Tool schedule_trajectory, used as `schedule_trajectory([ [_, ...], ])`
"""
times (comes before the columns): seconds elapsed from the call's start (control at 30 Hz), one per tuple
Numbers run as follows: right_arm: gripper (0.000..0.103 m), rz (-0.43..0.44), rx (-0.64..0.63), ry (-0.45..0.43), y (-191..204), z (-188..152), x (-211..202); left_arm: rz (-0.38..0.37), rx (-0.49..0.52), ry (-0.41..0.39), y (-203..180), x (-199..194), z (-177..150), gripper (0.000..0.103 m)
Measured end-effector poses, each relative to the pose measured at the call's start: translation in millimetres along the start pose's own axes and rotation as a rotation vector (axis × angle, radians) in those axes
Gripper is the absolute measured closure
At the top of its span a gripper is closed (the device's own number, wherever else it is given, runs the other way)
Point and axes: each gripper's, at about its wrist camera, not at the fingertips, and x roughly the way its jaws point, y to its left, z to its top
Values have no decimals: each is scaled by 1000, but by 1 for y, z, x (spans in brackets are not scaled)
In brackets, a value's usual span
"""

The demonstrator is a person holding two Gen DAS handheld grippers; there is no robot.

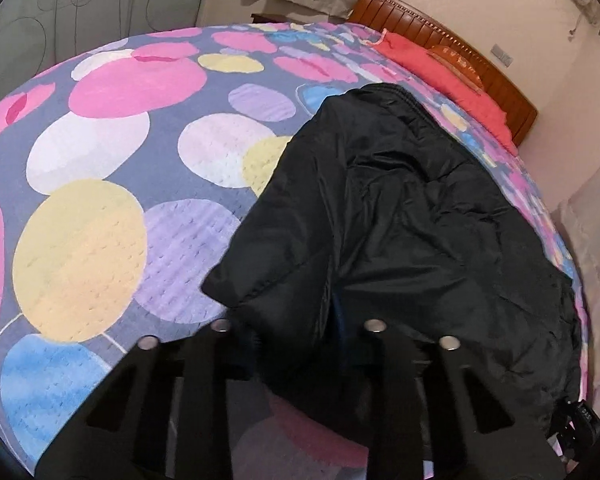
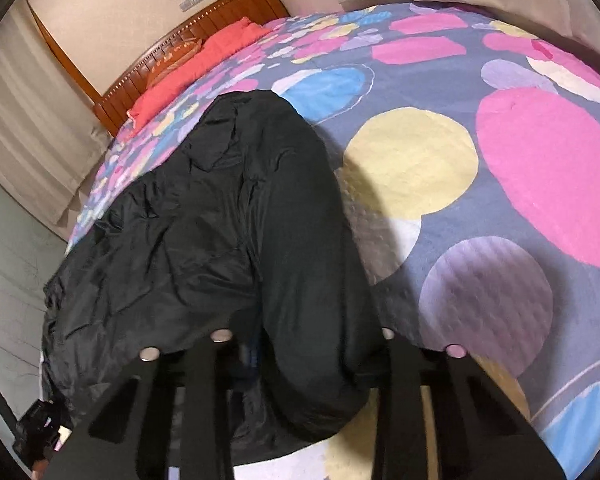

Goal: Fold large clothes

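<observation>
Left gripper [image 1: 298, 326] clamped on a bunched fold of the black jacket [image 1: 400, 208] at its near edge, right gripper [image 2: 306, 334] pinching another thick roll of the same garment, fingertips buried in the dark cloth and hard to separate from it. No readable writing or label anywhere. Glossy, creased, puffy, spread lengthwise across the spotted bedspread [image 1: 100, 160] toward the red pillow [image 1: 452, 76] and wooden headboard [image 1: 440, 36].
</observation>
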Motion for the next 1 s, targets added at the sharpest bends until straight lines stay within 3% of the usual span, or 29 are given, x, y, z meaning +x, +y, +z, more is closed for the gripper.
schedule_trajectory([
  [0.4,78,56,3,20,-16,-36,-44,-14,40,-10,22,-52,-23,86],
  [0.8,78,67,-35,67,-47,-86,-95,-56,43,66,75,-115,-83,86],
  [1.0,78,60,-41,75,-56,-100,-106,-62,45,82,87,-126,-96,86],
])
